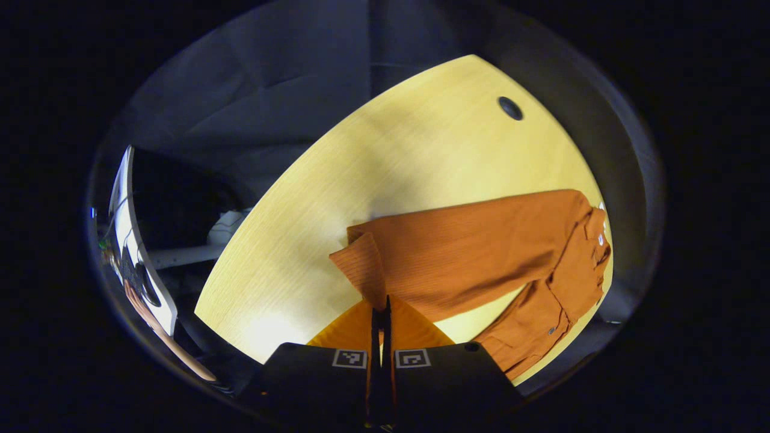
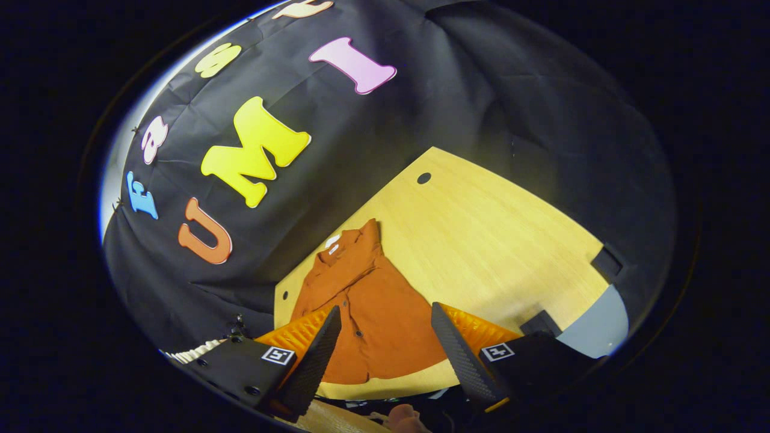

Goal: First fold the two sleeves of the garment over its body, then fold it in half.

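Orange cloth is what your left tool [image 1: 380, 313] has: its two fingers are pressed together on a fold of the shirt's [image 1: 481, 252] sleeve [image 1: 361, 267], which rises from the pale wooden surface [image 1: 385, 168] toward the tool while the cuff end hangs turned over. In the left gripper view the shirt lies flat on the near part of the surface, its body stretching away to the right with the collar [image 1: 595, 240] at the far right edge. A dark round hole [image 1: 510, 108] sits in the surface well beyond the shirt. Your right tool [image 2: 382, 343] is spread wide, its fingers [image 2: 316, 355] apart above the shirt's lower hem and touching nothing. In the right gripper view the shirt [image 2: 367, 300] lies along the surface's [image 2: 499, 240] left side, collar pointing away toward the black cloth wall [image 2: 421, 108].
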A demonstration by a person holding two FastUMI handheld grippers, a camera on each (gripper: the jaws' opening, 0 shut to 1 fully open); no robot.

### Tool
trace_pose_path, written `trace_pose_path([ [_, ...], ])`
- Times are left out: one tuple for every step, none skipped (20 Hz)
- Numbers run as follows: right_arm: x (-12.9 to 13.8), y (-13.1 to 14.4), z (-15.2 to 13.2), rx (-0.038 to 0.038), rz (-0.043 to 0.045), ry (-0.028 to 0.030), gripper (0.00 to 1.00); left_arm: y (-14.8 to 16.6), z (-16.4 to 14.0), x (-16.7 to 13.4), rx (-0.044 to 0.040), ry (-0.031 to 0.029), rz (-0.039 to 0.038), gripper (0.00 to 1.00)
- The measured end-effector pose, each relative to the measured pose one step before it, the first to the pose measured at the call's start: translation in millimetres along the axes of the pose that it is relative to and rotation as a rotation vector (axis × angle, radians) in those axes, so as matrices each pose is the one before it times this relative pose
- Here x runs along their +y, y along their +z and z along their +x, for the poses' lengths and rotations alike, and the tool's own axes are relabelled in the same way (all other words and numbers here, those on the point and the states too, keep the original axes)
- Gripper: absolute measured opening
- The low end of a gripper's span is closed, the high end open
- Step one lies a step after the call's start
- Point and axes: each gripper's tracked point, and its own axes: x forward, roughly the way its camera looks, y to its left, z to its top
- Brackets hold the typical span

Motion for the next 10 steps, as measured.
trace_pose_path([
  [5.62,-0.98,4.73,0.01112,0.01660,0.02331,0.96,-0.25,-8.42,-17.11,-0.00747,-0.00857,0.03759,0.03],
  [1.73,1.66,4.04,0.00282,0.00378,0.01174,0.96,-0.14,-5.85,-18.77,-0.01952,-0.00869,0.03532,0.03],
  [-0.21,0.52,4.37,0.00662,-0.00622,0.00610,0.96,1.45,-5.99,-21.89,-0.01981,-0.01879,0.03489,0.03],
  [-0.29,-0.85,4.69,0.01110,-0.01002,0.00295,0.96,0.80,-3.87,-23.28,-0.02215,-0.02317,0.02789,0.03],
  [1.04,-1.97,3.52,0.01462,-0.01036,-0.00001,0.96,1.74,-5.65,-28.42,-0.01153,-0.02632,0.03455,0.03],
  [1.86,-0.66,4.39,0.01113,-0.00956,0.00200,0.92,2.10,-5.32,-31.65,-0.01097,-0.03383,0.03861,0.04],
  [2.13,-0.61,3.33,0.01134,-0.01017,0.00299,0.96,3.44,-4.94,-32.60,-0.01366,-0.02857,0.04496,0.03],
  [2.29,-0.14,3.26,0.00832,-0.00881,0.00530,0.92,4.13,-3.06,-32.11,-0.01332,-0.01705,0.05165,0.03],
  [4.05,-0.86,4.18,0.01036,-0.00811,0.00846,0.96,4.02,-2.08,-34.79,-0.00678,-0.02620,0.05607,0.08],
  [3.38,-1.22,3.58,0.01022,-0.00873,0.00655,0.96,2.28,-1.50,-39.62,0.00397,-0.04423,0.05346,0.03],
])
